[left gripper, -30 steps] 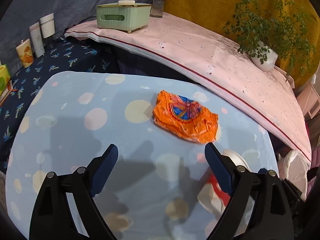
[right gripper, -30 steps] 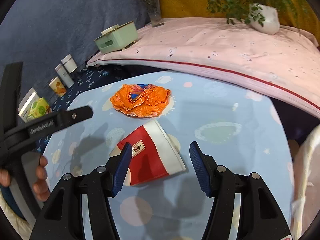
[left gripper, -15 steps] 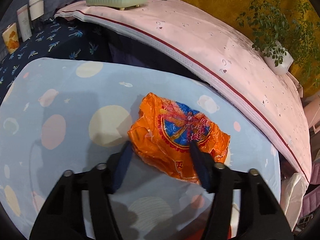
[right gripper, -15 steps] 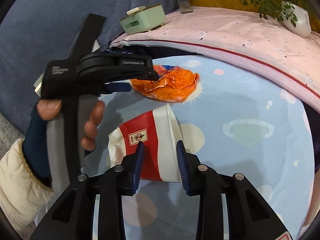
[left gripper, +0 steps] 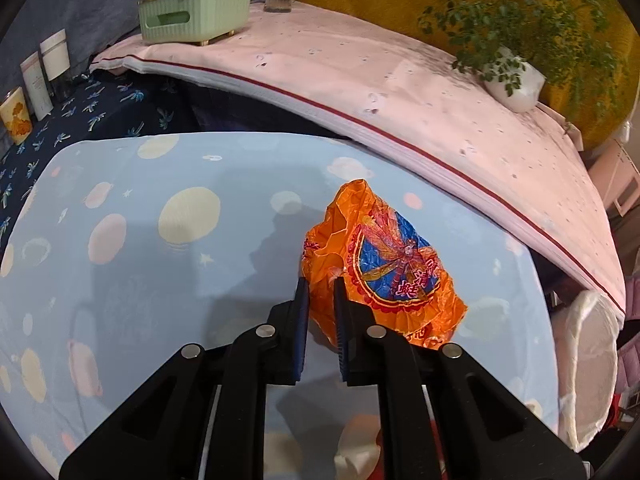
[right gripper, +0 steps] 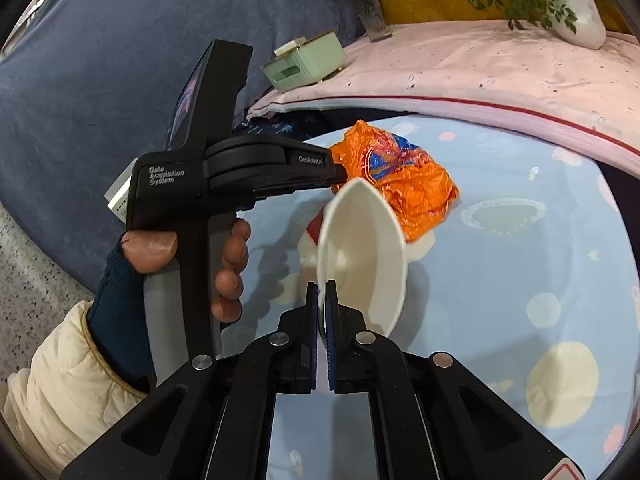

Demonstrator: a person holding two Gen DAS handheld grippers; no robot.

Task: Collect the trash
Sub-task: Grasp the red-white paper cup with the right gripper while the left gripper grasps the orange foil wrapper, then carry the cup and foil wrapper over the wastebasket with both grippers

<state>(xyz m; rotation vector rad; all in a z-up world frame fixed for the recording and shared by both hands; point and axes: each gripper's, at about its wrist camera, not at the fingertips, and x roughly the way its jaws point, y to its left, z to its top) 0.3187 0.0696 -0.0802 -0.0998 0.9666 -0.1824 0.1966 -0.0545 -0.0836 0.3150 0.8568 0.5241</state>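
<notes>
My left gripper [left gripper: 320, 286] is shut on the near edge of a crumpled orange snack wrapper [left gripper: 384, 264] and holds it up off the blue spotted tablecloth [left gripper: 160, 280]. The wrapper [right gripper: 404, 180] also shows in the right wrist view, with the left gripper's body to its left. My right gripper [right gripper: 321, 288] is shut on the rim of a squashed red-and-white paper cup [right gripper: 362, 252], lifted with its white inside facing the camera. A bit of the cup [left gripper: 356, 448] shows at the bottom of the left wrist view.
A pink-covered ledge [left gripper: 400, 92] runs behind the table with a green box [left gripper: 192, 12], a vase and a potted plant [left gripper: 516, 84]. Bottles and a cup [left gripper: 16, 116] stand on dark cloth at left. A white mesh bin [left gripper: 588, 364] sits at the table's right edge.
Both grippers closed: the left on the orange wrapper and lifted it, the right on the paper cup's rim and tipped it up off the table.
</notes>
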